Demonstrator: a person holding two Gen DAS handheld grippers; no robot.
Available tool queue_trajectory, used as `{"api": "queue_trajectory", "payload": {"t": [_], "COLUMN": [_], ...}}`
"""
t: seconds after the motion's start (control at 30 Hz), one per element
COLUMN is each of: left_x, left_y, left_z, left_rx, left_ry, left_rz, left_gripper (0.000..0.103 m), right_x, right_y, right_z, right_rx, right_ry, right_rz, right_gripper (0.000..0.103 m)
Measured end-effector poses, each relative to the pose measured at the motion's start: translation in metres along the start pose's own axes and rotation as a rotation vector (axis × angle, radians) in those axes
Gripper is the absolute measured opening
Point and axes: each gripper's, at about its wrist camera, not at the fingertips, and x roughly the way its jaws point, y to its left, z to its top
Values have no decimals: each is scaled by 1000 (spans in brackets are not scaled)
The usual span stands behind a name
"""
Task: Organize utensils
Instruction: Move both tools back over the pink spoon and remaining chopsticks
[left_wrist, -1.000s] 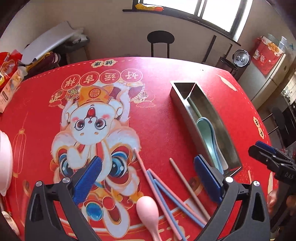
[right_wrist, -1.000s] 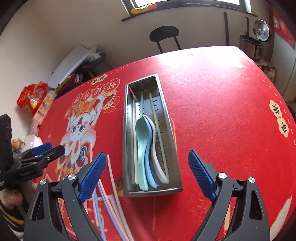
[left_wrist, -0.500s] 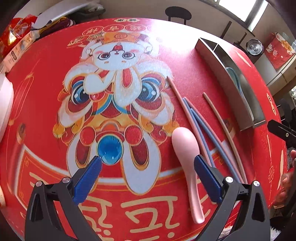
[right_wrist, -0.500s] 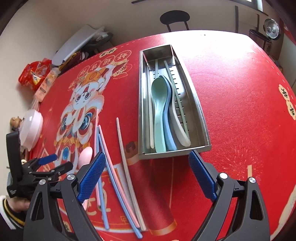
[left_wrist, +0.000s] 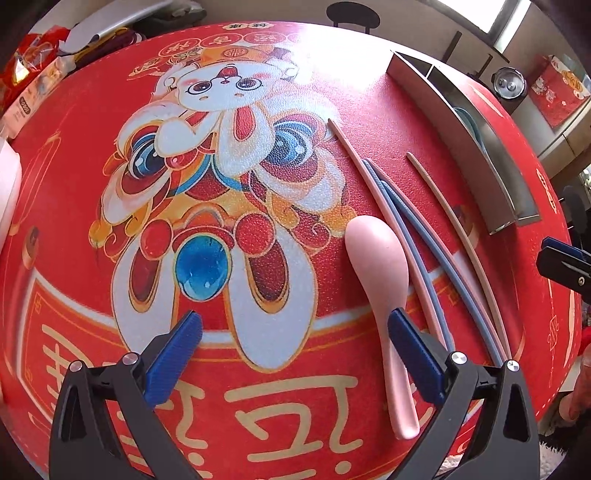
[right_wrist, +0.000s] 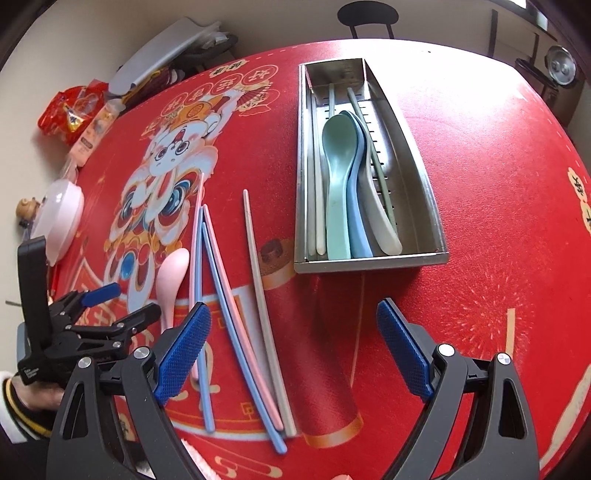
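While your left claw (left_wrist: 293, 338) hung open over the pink spoon (left_wrist: 380, 266), left of the metal tray (right_wrist: 369, 258), your right claw (right_wrist: 293, 345) waited open near the tray, likely for chopsticks (right_wrist: 236, 317).

A red cloth (right_wrist: 480, 206) printed with a cartoon lion (left_wrist: 221, 155) is spreading out ahead of both tools. Far ahead, a black chair (right_wrist: 367, 16) is standing past the cloth's far edge. Ahead and to the left of the right tool, a white lidded bowl (right_wrist: 59, 214), snack packets (right_wrist: 70, 114) and a grey board (right_wrist: 162, 55) are sitting along the edge. A round metal pot (left_wrist: 510, 83) is showing ahead to the right of the left tool
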Motion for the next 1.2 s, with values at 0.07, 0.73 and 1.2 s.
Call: {"api": "queue_trajectory", "payload": {"t": [0.07, 0.73, 1.2], "left_x": [-1, 0, -2], "left_y": [-1, -8, -20], "left_z": [-1, 0, 13], "left_rx": [-1, 46, 35], "left_ry": [3, 43, 25], "left_rz": [-1, 4, -215], "left_gripper": [98, 98, 36], "right_x": [1, 10, 14], "right_y": [-3, -14, -6], "right_z": [-2, -8, -9], "right_rx": [11, 71, 27], "right_ry": [7, 46, 58], "right_rz": [-1, 53, 91], "right_gripper": [88, 88, 75]}}
